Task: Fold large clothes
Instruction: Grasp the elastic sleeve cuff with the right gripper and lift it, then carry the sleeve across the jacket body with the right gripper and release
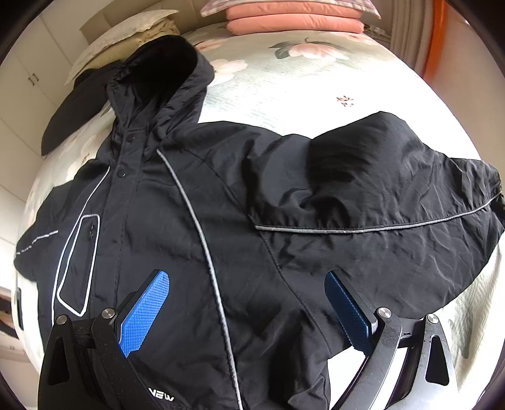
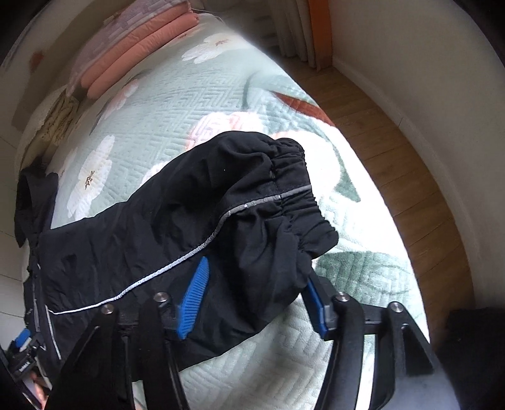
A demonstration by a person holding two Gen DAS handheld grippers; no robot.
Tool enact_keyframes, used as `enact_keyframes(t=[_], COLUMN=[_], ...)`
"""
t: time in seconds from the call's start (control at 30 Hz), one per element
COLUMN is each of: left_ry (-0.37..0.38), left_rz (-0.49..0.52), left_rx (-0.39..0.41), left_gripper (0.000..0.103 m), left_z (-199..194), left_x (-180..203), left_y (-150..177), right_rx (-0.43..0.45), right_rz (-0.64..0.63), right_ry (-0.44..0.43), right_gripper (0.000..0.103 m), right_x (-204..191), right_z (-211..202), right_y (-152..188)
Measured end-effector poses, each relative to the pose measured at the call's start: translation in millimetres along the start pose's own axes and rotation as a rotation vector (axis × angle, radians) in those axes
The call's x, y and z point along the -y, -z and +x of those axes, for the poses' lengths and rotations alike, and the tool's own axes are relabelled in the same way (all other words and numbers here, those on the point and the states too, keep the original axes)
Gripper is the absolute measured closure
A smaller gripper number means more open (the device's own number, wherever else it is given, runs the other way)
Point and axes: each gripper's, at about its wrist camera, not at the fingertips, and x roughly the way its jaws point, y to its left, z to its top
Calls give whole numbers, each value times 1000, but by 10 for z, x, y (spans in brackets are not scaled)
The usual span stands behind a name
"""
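Note:
A black hooded jacket with grey piping lies front up on the bed, hood toward the pillows. Its right sleeve stretches out sideways. My left gripper hovers open over the jacket's lower front, blue pads wide apart with nothing pinched between them. In the right wrist view the sleeve ends in a gathered elastic cuff. My right gripper straddles the sleeve just short of the cuff, with bunched fabric between its blue fingers. The pads stand apart and do not clamp the cloth.
The bed has a pale green quilted floral cover. Folded pink bedding is stacked at the head. Another dark garment lies at the far left. The bed's edge and a wooden floor run along the right, by curtains.

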Motion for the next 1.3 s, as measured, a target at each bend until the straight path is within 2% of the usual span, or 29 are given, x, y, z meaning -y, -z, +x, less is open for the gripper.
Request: enact_keyframes(t=[0.2, 0.23, 0.27, 0.33, 0.37, 0.47, 0.57, 0.63, 0.73, 0.8, 0.83, 0.97, 1.07, 1.2, 1.3], left_ry=[-10, -8, -6, -6, -5, 26, 95, 128, 124, 130, 137, 186, 211, 263, 255], left_rz=[26, 28, 32, 35, 37, 52, 88, 100, 111, 79, 74, 39, -7, -88, -152], left_rx=[-11, -15, -18, -21, -19, -11, -7, -42, -108, -66, -73, -46, -6, 42, 52], left_gripper=[4, 4, 4, 4, 4, 4, 4, 4, 2, 0, 0, 3, 3, 3, 3], left_z=[53, 61, 70, 86, 91, 95, 130, 297, 638, 652, 650, 432, 183, -108, -220], left_x=[82, 92, 106, 135, 154, 231, 422, 582, 742, 721, 707, 473, 136, -475, -998], left_y=[0, 4, 8, 8, 1, -54, -123, -144, -94, -77, -77, -62, -8, 75, 106], right_rx=[35, 33, 36, 55, 56, 98, 166, 180, 157, 118, 111, 144, 194, 259, 264], right_rz=[179, 196, 198, 189, 186, 186, 98, 42, -28, -28, -32, -57, -120, -250, -293], right_ry=[-191, -196, -181, -172, -174, -176, -103, -30, 75, 119, 135, 162, 193, 174, 110], right_gripper=[31, 37, 47, 53, 63, 71, 71, 71, 71, 72, 72, 72, 72, 75, 75], right_x=[310, 337, 343, 315, 298, 229, 13, -127, -212, -171, -151, -280, -633, -1465, -2153], right_z=[-32, 5, 40, 26, -3, -301, -744, -926, -858, -694, -644, -742, -960, -1258, -1268], right_y=[-142, -157, -164, -164, -153, -70, 83, 220, 314, 330, 328, 348, 422, 643, 837])
